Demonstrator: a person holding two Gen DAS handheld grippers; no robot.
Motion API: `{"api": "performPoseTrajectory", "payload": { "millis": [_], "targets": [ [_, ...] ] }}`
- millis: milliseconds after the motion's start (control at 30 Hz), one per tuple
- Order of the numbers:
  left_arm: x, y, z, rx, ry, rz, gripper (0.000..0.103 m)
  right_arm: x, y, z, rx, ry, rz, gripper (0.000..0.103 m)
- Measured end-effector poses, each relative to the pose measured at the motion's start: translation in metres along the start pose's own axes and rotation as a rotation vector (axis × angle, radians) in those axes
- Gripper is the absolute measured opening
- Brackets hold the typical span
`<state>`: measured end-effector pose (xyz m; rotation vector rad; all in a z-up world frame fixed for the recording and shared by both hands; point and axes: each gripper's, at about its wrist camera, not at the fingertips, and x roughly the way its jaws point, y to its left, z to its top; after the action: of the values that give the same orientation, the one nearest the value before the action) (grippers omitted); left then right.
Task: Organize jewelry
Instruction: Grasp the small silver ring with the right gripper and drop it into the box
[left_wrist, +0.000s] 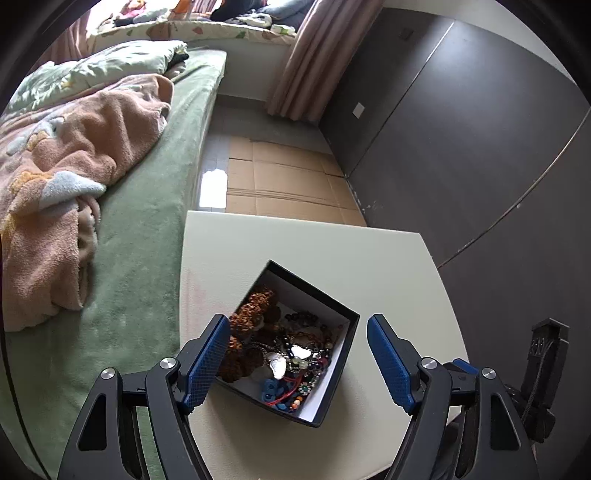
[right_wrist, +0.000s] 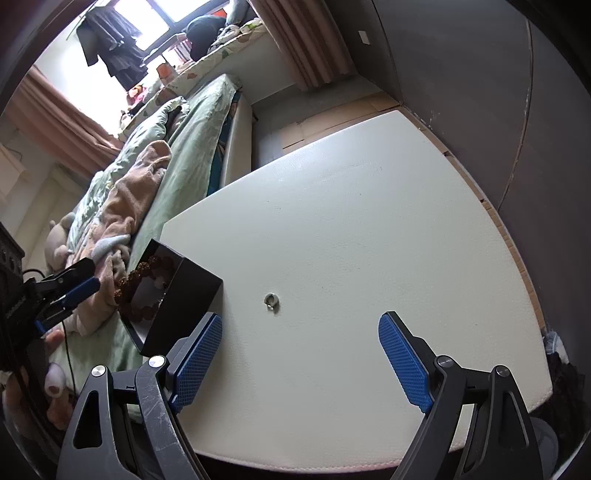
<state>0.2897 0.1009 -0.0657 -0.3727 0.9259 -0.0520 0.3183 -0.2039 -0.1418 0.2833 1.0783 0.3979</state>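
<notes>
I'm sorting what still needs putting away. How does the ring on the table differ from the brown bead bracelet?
The silver ring lies alone on the bare white table; the brown bead bracelet sits inside the black box among other jewelry. The ring is a small, plain metal band; the bracelet is far bigger, made of knobbly brown beads. Neither is held by a hand-held gripper.

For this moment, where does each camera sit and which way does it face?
Left wrist: on the left gripper, angled down over the open jewelry box; its own open fingers show.
Right wrist: on the right gripper, angled down at a ring on the white table; open fingers show, left gripper at the left edge.
Shared: box, table, bed.
</notes>
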Motion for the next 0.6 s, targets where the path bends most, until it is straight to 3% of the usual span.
{"api": "performPoseTrajectory", "payload": {
  "millis": [67, 133, 300, 433, 600],
  "targets": [
    [-0.009, 0.010, 0.002, -0.013, -0.016, 0.006, 0.077, 0.007, 0.009, 0.006, -0.016, 0.008, -0.003, 0.087],
    [-0.017, 0.023, 0.004, -0.034, -0.029, 0.013, 0.077, 0.018, 0.019, 0.012, -0.043, 0.034, -0.019, 0.080],
    [-0.031, 0.053, 0.002, -0.087, -0.049, 0.025, 0.077, 0.064, 0.035, 0.019, -0.101, 0.180, -0.080, 0.049],
    [-0.034, 0.069, -0.001, -0.119, -0.054, 0.029, 0.077, 0.086, 0.035, 0.020, -0.100, 0.250, -0.122, 0.043],
    [-0.027, 0.081, -0.002, -0.152, -0.039, 0.014, 0.077, 0.089, 0.043, 0.025, -0.113, 0.260, -0.162, 0.040]
  ]
}}
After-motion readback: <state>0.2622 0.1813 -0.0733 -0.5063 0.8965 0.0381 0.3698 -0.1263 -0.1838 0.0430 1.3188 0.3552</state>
